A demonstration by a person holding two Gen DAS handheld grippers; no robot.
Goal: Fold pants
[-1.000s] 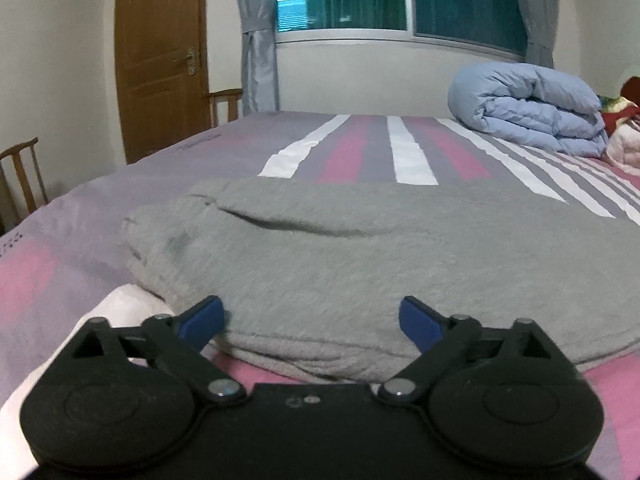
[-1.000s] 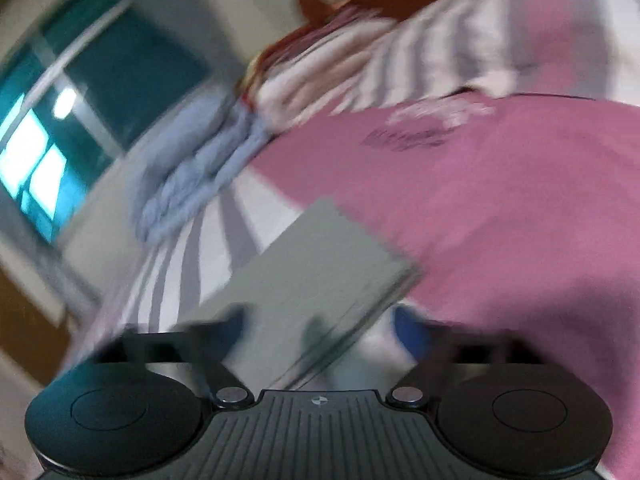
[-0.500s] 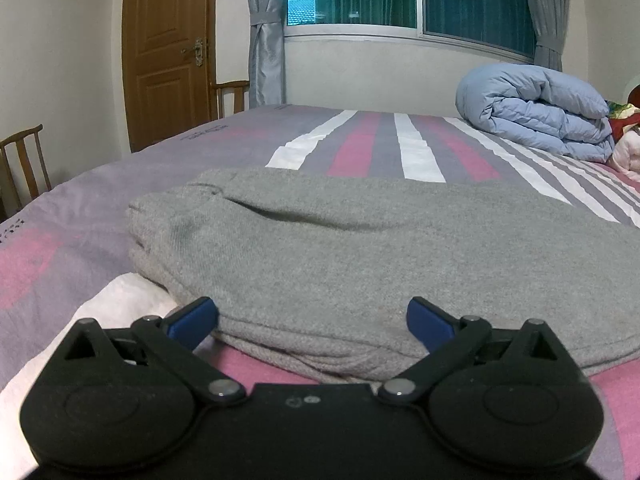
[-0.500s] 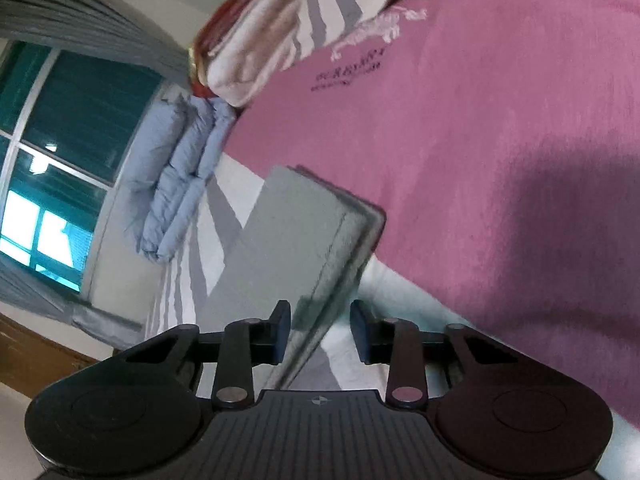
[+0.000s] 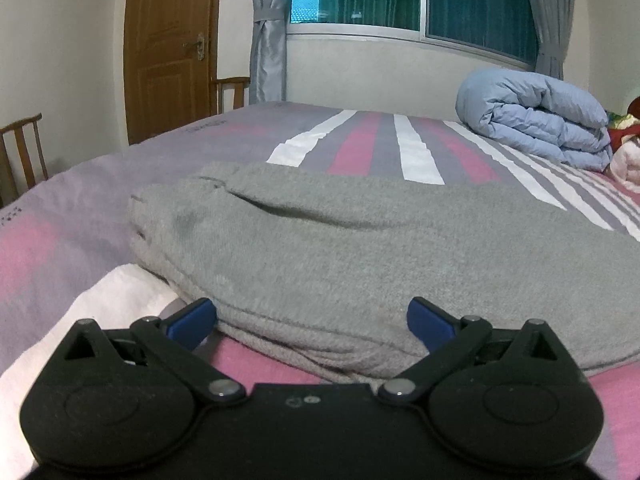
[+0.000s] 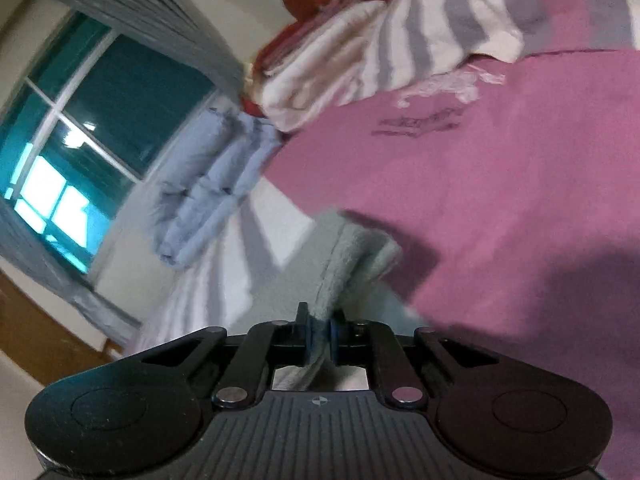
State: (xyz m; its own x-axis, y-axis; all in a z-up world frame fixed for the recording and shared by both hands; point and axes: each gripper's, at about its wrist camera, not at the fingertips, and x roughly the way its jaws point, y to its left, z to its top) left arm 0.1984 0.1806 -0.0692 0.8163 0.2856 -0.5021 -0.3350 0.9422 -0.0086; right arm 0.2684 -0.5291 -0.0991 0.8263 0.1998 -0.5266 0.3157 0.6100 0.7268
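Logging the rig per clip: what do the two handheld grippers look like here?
Both are black plastic: two round discs, scissor links with silver pivot pins. The left gripper has blue finger pads; the right gripper has blue pads and a ribbed body with a small crosshair mark. No hands or sleeves visible.

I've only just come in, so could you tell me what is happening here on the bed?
A person with a gripper in each hand is folding grey pants on the bed. The right gripper has just closed and pinches one end of the pants. The left gripper sits wide open at the near edge, holding nothing.
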